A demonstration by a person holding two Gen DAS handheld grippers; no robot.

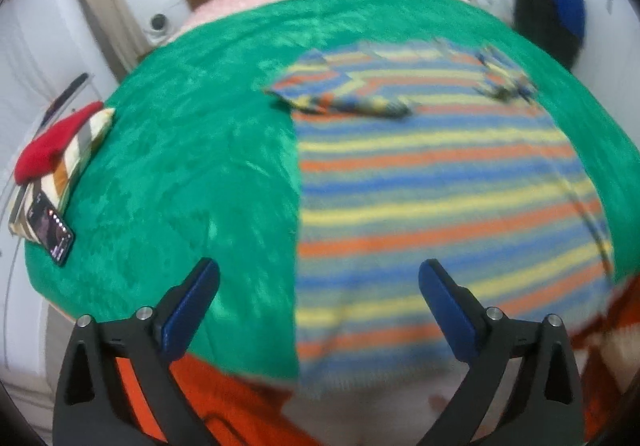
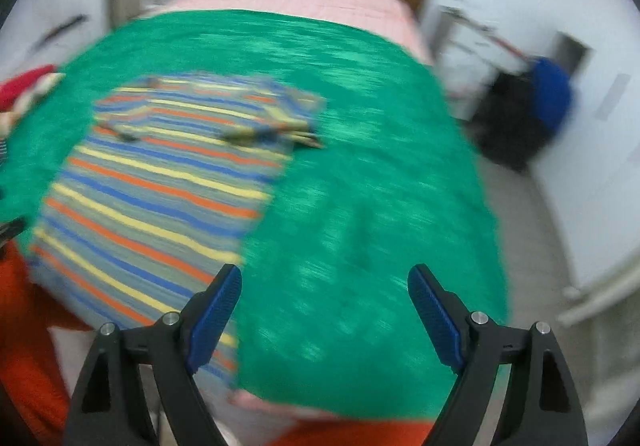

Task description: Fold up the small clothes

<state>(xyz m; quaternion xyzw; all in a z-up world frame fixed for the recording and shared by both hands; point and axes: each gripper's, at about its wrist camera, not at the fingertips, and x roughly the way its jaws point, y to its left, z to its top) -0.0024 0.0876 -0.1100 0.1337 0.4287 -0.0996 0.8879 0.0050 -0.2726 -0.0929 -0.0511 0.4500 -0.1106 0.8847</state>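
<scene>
- Though blurred, shows a striped shirt (image 1: 432, 182) lying flat on the green blanket (image 1: 192, 174), sleeves already turned in near the collar, hem toward the near edge of the bed.
- Left gripper (image 1: 320, 302): jaws spread wide, nothing between the pads, hovering over the shirt's left edge close to the hem.
- Right gripper (image 2: 324, 306): likewise released and empty, above bare blanket just beside the shirt's right edge.
- Looks light, thin and limp; likely to sag and drape from any pinch point, not hold a shape.
- Probably grippy against the plush blanket, so better lifted than dragged.
- Not fragile; firm pinching unlikely to harm it.
- Best hold, by judgement: the two hem corners, one per gripper, pinching both layers together.
- Risk: catching blanket pile along with the cloth, or taking only the top layer.
- Phone (image 1: 50, 230) and folded items (image 1: 60, 150) well apart at the left edge; no obstacle.
</scene>
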